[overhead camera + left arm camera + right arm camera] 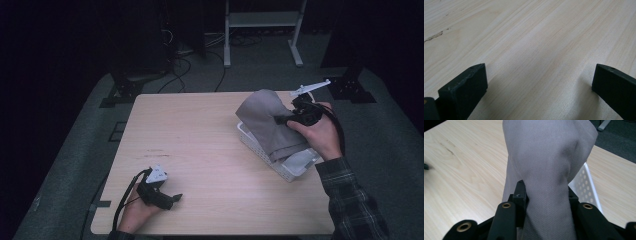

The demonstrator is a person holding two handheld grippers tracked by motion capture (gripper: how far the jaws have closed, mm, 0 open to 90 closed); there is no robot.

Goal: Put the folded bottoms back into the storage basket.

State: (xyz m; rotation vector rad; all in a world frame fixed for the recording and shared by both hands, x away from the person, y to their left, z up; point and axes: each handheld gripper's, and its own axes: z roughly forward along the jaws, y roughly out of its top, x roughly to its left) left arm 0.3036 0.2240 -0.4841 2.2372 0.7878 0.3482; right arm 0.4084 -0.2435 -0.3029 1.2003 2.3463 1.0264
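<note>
Surface: pale wooden table top [529,37] with fine grain, a dark scuff at far left.
Jaws: the left gripper [539,82], two black blocks set wide apart, bare wood between.

A grey cloth [265,122], bunched and lifted, hangs partly into the white perforated basket [260,150]

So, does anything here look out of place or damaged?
Nothing looks damaged or spilled. The grey cloth hangs half out of the white basket, but the right tongs are shut on it. The basket sits askew near the table's right edge. The left tongs rest open on the wood.
</note>
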